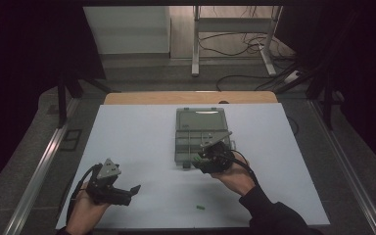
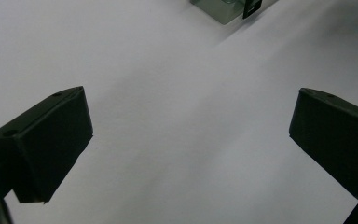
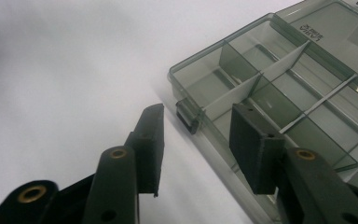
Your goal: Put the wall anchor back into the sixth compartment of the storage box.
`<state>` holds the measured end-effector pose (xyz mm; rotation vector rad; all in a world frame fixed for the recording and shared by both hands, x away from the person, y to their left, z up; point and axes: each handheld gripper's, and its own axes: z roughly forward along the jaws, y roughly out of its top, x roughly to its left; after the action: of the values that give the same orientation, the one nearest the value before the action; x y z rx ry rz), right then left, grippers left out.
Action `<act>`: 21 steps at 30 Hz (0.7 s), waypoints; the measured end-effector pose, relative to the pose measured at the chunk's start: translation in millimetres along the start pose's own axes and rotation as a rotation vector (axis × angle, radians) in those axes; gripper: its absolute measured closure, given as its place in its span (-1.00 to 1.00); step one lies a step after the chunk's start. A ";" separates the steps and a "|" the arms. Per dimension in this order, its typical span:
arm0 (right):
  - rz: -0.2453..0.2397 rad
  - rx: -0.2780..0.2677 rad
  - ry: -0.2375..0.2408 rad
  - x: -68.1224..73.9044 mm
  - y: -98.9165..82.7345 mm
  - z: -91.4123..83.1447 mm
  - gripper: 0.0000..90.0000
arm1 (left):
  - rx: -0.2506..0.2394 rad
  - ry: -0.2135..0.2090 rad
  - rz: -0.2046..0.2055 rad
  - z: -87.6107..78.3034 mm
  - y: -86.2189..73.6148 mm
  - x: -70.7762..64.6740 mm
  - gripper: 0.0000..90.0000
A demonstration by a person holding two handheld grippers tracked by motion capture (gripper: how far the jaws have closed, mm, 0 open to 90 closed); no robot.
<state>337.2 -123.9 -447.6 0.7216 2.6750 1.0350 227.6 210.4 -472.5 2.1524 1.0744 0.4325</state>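
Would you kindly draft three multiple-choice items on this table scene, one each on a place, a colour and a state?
1. Where is the right gripper?
A. at the near edge of the compartment box
B. at the table's far left corner
C. off the table

2. What colour is the small piece lying alone on the white tabletop?
A. red
B. green
C. yellow

3. How do the left gripper's jaws stand?
A. shut on the box
B. shut on nothing
C. wide apart

Key: 1 A, the high view shows it at the box's near edge; 2 B, it shows green near the table's front edge; 3 C, the left gripper view shows bare table between them.
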 end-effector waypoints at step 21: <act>-0.038 0.000 0.013 19.9 -10.4 -14.8 -0.21 | 0.002 -0.002 0.000 0.0 -0.2 0.0 -1.00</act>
<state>311.2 -129.2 -443.6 0.6639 2.6894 1.0338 227.5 210.6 -472.6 2.1541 1.0744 0.4289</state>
